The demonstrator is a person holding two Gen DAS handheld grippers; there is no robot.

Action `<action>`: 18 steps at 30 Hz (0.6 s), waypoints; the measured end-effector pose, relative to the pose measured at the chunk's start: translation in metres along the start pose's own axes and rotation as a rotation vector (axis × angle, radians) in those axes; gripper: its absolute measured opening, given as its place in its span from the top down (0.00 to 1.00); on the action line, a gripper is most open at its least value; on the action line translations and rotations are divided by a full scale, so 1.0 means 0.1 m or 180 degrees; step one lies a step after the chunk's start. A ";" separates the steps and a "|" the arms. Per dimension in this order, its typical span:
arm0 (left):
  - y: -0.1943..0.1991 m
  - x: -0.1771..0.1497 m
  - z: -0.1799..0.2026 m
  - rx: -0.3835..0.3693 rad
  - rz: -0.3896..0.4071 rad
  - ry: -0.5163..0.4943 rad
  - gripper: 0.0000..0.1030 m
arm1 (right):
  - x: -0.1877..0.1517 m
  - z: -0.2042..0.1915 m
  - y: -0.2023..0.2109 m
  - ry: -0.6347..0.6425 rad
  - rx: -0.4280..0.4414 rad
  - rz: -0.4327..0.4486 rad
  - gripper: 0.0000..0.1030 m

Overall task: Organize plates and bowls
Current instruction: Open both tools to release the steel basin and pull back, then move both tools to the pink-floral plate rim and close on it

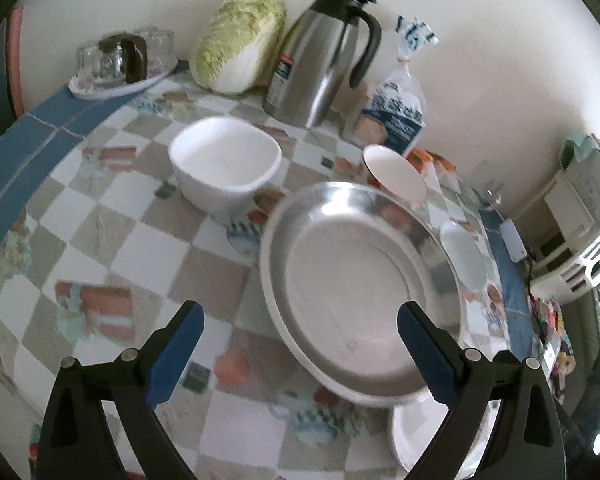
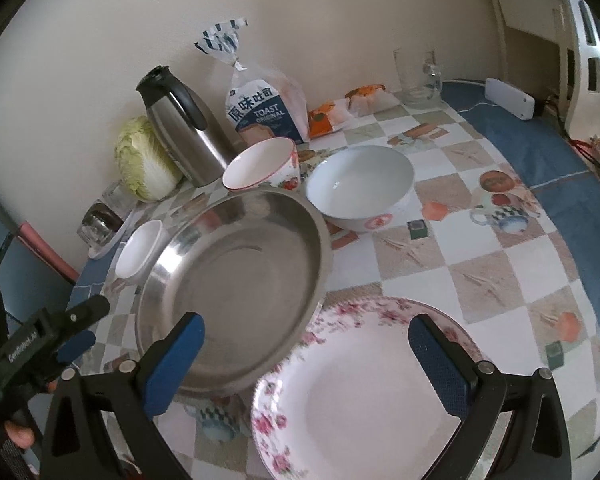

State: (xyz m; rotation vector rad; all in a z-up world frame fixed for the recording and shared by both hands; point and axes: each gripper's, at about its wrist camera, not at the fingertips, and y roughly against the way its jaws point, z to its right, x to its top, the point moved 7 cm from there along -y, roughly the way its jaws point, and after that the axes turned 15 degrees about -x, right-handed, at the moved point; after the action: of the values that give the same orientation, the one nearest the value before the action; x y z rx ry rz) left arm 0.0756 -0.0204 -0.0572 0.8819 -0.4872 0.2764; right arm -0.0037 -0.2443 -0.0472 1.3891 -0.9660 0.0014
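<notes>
A steel dish sits mid-table, and its edge overlaps the rim of a pink-flowered plate. Behind it stand a white bowl, a red-rimmed bowl and a larger white bowl. My left gripper is open above the steel dish's near rim and presses on nothing. My right gripper is open above the flowered plate and the steel dish's edge, and holds nothing.
Along the wall stand a steel thermos jug, a cabbage, a bag of toast, a tray of upturned glasses and a glass mug. A white power adapter lies on the blue cloth border.
</notes>
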 end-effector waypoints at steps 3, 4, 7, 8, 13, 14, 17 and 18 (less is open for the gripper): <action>-0.01 -0.06 0.03 -0.0018 -0.0024 0.0034 0.05 | -0.04 0.15 0.00 -0.0048 -0.0061 -0.0055 0.00; -0.01 -0.08 0.04 -0.0019 -0.0021 0.0048 0.05 | -0.06 0.22 -0.01 -0.0089 -0.0071 -0.0103 0.00; -0.04 -0.14 0.09 -0.0071 -0.0051 0.0094 0.05 | -0.12 0.41 -0.08 -0.0217 -0.0097 -0.0263 0.00; -0.06 -0.17 0.11 -0.0086 -0.0079 0.0104 0.05 | -0.15 0.51 -0.13 -0.0301 -0.0108 -0.0343 0.00; -0.15 -0.30 0.28 -0.0146 -0.0202 0.0045 0.05 | -0.23 0.76 -0.26 -0.0470 -0.0125 -0.0545 0.00; -0.17 -0.32 0.31 -0.0148 -0.0219 0.0023 0.05 | -0.24 0.82 -0.27 -0.0509 -0.0128 -0.0564 0.00; -0.22 -0.40 0.39 -0.0120 -0.0309 -0.0028 0.05 | -0.26 0.95 -0.30 -0.0589 -0.0167 -0.0587 0.00; -0.23 -0.43 0.40 -0.0134 -0.0347 -0.0023 0.05 | -0.26 0.99 -0.32 -0.0615 -0.0180 -0.0613 0.00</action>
State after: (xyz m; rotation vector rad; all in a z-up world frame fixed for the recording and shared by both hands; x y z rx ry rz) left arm 0.0364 -0.0678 -0.0732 0.8655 -0.4485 0.1630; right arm -0.0596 -0.3188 -0.0997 1.4435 -0.9795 -0.3070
